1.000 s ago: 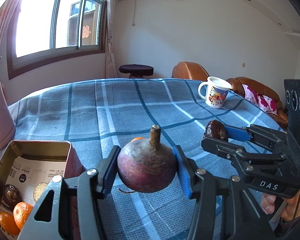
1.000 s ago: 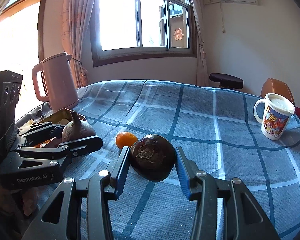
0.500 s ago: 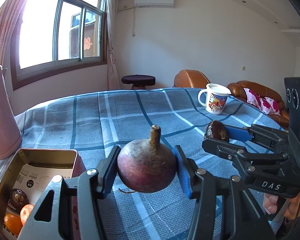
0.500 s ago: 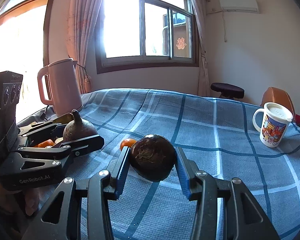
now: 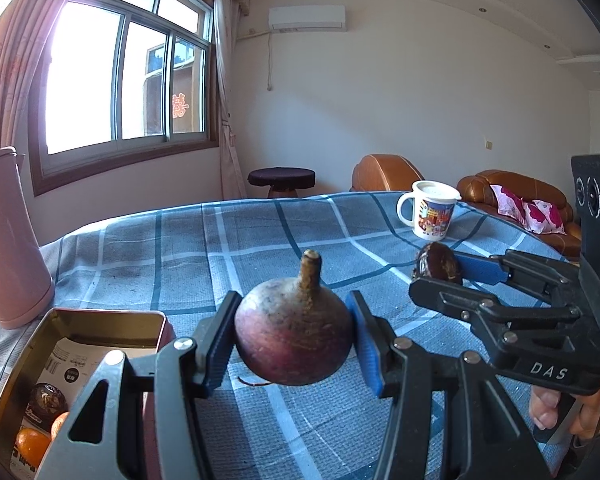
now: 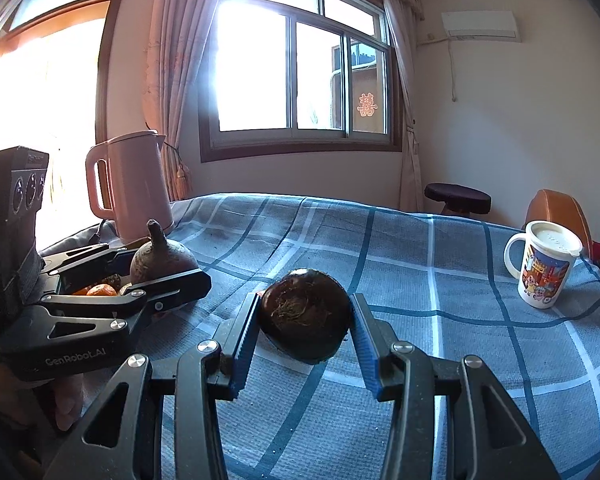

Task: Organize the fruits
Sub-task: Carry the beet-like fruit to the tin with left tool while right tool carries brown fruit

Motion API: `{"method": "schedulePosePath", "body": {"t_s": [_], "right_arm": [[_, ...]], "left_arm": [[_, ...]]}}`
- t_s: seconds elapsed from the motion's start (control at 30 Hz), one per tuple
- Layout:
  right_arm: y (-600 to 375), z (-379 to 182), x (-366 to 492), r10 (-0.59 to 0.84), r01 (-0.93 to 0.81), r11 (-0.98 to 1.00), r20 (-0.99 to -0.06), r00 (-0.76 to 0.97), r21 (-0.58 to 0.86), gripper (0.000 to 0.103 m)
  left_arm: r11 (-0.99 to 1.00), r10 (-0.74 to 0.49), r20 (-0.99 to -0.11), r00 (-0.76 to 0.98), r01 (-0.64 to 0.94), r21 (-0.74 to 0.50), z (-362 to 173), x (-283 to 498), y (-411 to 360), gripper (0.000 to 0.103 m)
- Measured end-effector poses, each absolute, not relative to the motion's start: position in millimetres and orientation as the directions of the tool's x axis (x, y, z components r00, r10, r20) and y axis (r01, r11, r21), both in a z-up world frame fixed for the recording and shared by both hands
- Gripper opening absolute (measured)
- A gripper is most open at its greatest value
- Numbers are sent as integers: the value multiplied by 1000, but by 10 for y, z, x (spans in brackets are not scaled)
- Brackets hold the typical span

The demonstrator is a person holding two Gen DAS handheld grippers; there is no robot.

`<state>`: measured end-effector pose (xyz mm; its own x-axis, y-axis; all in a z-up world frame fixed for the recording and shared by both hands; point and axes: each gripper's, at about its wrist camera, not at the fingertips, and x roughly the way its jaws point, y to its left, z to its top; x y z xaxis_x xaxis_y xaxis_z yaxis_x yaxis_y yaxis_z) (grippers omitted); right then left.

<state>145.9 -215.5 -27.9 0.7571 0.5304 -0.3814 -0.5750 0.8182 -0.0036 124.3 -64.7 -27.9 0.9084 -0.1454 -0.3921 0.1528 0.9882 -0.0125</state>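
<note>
Blue pads of the left gripper (image 5: pixel 294 340) press both flanks of a purple-red beet (image 5: pixel 294 338), its stalk stub pointing up, so the root sits squarely between the jaws and hangs clear above the checked tablecloth (image 5: pixel 236 248). The right gripper (image 6: pixel 305 322) pinches a dark round fruit (image 6: pixel 304 314) the same way, pads against either side, rough fibrous end turned toward the camera, also lifted off the cloth. Both jaws stand partly spread, as wide as their loads. Seen from the left wrist, the right gripper reaches in from the right with its dark fruit at the tips. An open tin box (image 5: pixel 40 344) lies low on the left, with a dark fruit and small oranges (image 5: pixel 30 444) inside on printed paper. A pink kettle (image 6: pixel 130 184) stands behind the box, and a lidded cartoon mug (image 6: pixel 544 268) sits far across the table. Compared with a second ago, neither grip has changed; both views have tipped upward, showing more wall and window, and the loose orange once visible beside the dark fruit on the cloth is now out of sight
</note>
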Motion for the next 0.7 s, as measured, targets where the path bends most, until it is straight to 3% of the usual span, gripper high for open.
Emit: {"method": "schedulePosePath", "body": {"t_s": [0.7], "right_arm": [[-2232, -221, 1302, 555, -584, 812, -293, 779, -15, 47]], "left_arm": [[992, -117, -320, 940, 127, 8, -232, 1086, -643, 55]]}}
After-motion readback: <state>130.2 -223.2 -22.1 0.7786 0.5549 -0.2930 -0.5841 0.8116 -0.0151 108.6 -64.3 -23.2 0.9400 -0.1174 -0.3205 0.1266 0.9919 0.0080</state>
